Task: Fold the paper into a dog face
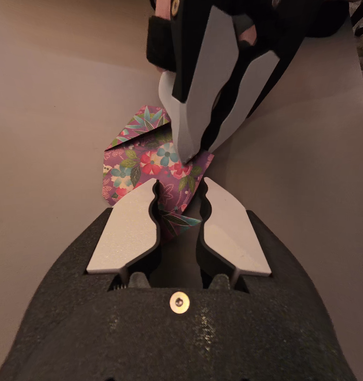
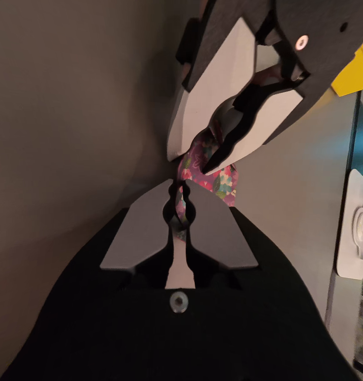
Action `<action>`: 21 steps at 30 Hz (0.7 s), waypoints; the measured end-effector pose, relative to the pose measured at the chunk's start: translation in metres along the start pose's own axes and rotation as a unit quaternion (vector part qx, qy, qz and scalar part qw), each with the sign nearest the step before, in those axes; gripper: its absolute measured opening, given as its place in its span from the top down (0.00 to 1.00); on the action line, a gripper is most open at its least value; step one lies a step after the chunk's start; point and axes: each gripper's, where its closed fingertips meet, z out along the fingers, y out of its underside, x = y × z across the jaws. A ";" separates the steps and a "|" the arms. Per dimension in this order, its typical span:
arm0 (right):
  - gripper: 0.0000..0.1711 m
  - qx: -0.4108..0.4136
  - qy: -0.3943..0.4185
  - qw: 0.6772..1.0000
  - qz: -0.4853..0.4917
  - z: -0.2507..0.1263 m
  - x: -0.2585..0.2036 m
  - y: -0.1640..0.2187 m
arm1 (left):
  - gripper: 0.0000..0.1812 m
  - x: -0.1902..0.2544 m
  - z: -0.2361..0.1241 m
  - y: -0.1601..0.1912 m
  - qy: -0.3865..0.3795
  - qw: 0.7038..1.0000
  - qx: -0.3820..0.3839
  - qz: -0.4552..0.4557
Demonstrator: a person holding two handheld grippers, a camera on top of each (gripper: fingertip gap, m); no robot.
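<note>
- Paper (image 1: pixel 147 165), purple and floral, lies on the pale surface (image 1: pixel 53 144), already multi-folded; a flap is creased at 11 o'clock.
- Left claw (image 1: pixel 179 183) straddles its near corner, jaws apart.
- Right claw (image 2: pixel 179 182), nearly closed, pinches a lifted flap.
- Final shaping seemingly remains.

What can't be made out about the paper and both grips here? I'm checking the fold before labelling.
- Paper, left wrist view: near corner hidden behind the left gripper; far right part covered by the right gripper.
- Paper, right wrist view: mostly hidden by both grippers, dim and blurred.
- Whether the right gripper pinches the paper: unclear.
</note>
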 end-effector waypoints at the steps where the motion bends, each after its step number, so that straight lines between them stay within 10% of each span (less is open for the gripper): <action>1: 0.96 -0.004 0.003 1.000 -0.008 0.001 -0.001 0.000 | 0.78 0.001 0.000 0.000 0.004 1.000 0.000 -0.001; 21: 0.99 0.124 -0.083 0.970 0.194 -0.011 0.018 -0.015 | 0.77 0.002 0.000 0.002 -0.001 1.000 0.001 0.027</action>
